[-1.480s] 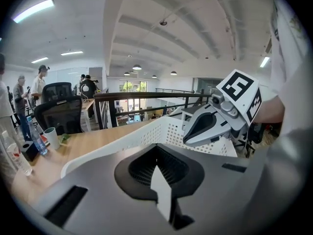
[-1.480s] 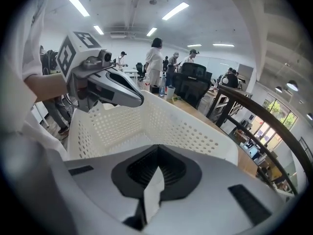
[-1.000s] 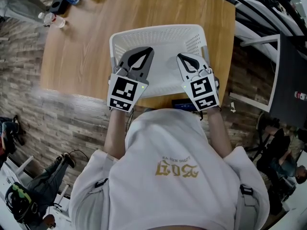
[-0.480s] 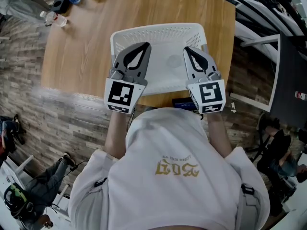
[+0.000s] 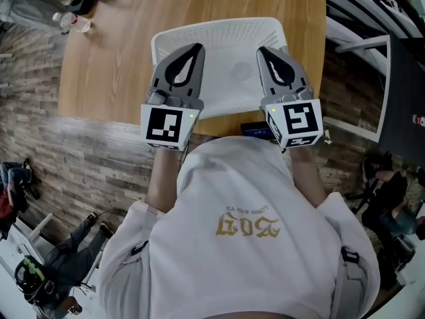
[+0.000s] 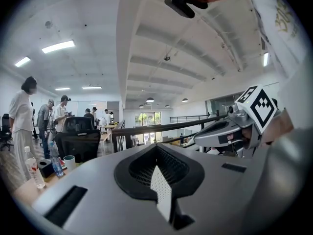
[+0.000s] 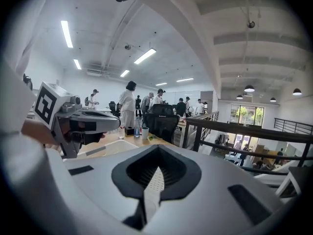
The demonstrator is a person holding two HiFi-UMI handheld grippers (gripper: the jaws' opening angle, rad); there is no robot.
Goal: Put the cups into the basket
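Observation:
A white perforated basket [image 5: 219, 32] stands on the wooden table [image 5: 113, 58], near its front edge. My left gripper [image 5: 194, 48] and right gripper [image 5: 264, 50] hover side by side over the basket's near half, both tilted up and pointing away from me. Each is shut with nothing in it. The left gripper view shows my own shut gripper [image 6: 157, 153] and the right gripper [image 6: 226, 131] beside it. A white cup [image 6: 69, 162] stands at the table's far left among bottles; it appears again as a cup [image 7: 145, 132] in the right gripper view. What lies inside the basket is unclear.
Plastic bottles [image 5: 70, 23] and small items crowd the table's far left corner. A black office chair [image 6: 78, 140] stands behind the table. People stand in the room beyond. A dark device [image 5: 255, 130] sits at the table's front edge under my right hand.
Both grippers have risen from the basket toward the camera and spread slightly apart. The basket sits higher in the head view.

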